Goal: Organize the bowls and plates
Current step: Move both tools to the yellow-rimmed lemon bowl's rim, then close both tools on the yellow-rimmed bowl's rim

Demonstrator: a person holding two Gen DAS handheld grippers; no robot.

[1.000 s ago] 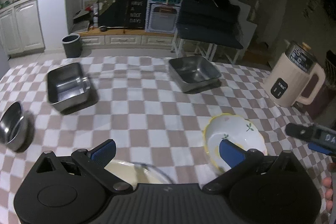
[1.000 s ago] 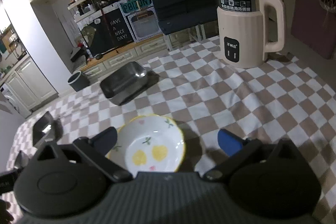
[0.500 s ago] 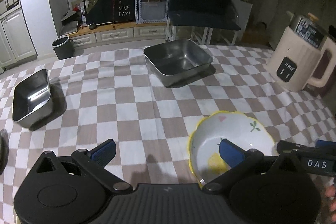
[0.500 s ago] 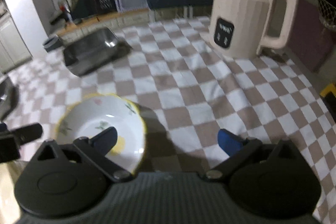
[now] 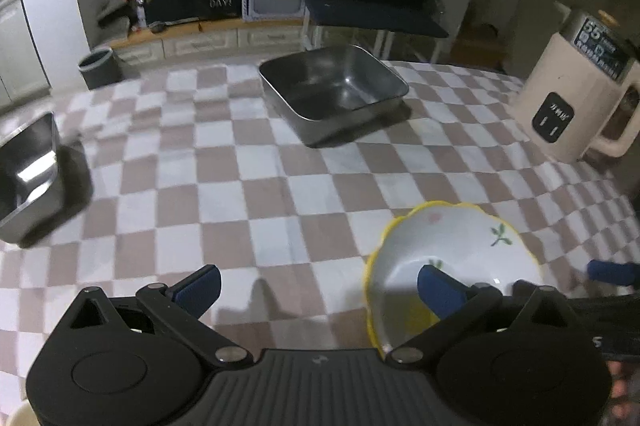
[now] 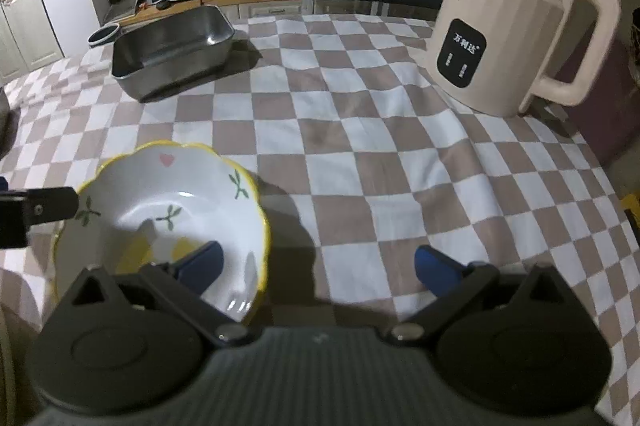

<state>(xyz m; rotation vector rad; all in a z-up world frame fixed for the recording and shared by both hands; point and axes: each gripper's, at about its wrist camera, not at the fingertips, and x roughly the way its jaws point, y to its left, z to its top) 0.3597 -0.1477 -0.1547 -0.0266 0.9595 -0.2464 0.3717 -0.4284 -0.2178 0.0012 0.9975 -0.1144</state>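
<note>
Both claws are spread wide and hold nothing: the left claw (image 5: 318, 284) has moved closer to the scalloped yellow-rimmed bowl (image 5: 452, 258), its right finger now over it. On the checkered desk (image 6: 360, 146), the right claw (image 6: 318, 262) has its left finger inside that bowl (image 6: 160, 222), nearer than a second ago.

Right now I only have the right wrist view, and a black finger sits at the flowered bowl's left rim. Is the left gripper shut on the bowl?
Observer: No. The left gripper is open. One of its fingers is over the inside of the bowl, and the other is over the checkered cloth.
Operator: Is there anything else on the table further to the left?
Observer: Yes. A second steel pan stands at the far left, well apart from the square steel pan that you can see.
</note>
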